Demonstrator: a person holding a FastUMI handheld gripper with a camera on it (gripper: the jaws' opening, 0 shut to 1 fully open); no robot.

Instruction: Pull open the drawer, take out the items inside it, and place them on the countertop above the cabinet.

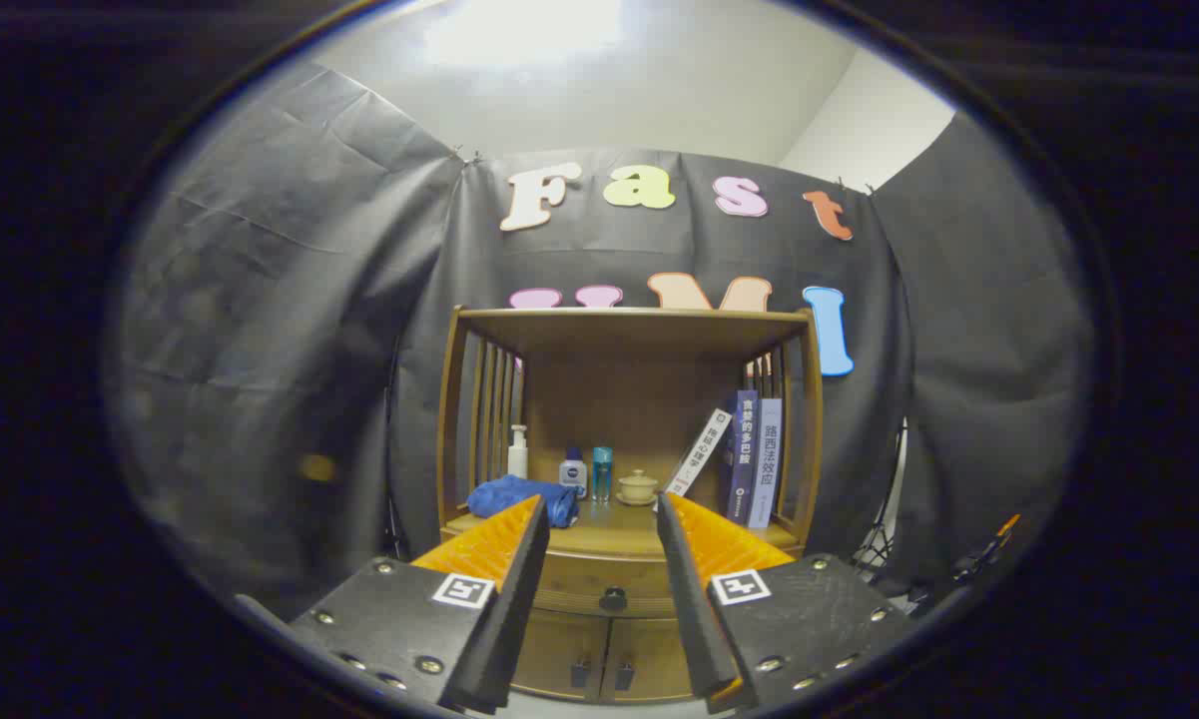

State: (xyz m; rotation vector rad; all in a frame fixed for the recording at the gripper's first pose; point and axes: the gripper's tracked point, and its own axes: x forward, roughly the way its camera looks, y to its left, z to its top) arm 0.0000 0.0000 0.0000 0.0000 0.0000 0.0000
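The gripper (599, 519) is held well short of the cabinet, its two orange-faced fingers (489, 544) spread apart with nothing between them, so it stands released. Through the gap between the fingers shows the drawer (609, 574) of the wooden cabinet (451, 419), shut flush with the front, with a small dark round knob (613, 598) at its middle. Below the drawer sit two lower doors (599, 659) with dark handles, also closed.

Above the drawer lies the countertop (619, 539), a wooden shelf inside the cabinet's open frame. On its left side rests a crumpled blue cloth (521, 497), partly hidden behind the left finger's tip. Behind the cloth stands a white pump bottle (517, 451). Toward the middle are a small white bottle with a blue label (573, 472), a slim clear blue bottle (602, 473) just beside it, and a pale lidded cup on a saucer (637, 487). On the right side stand three books (749, 457), one leaning against the two upright ones. The cabinet's slatted sides and flat top close the shelf in
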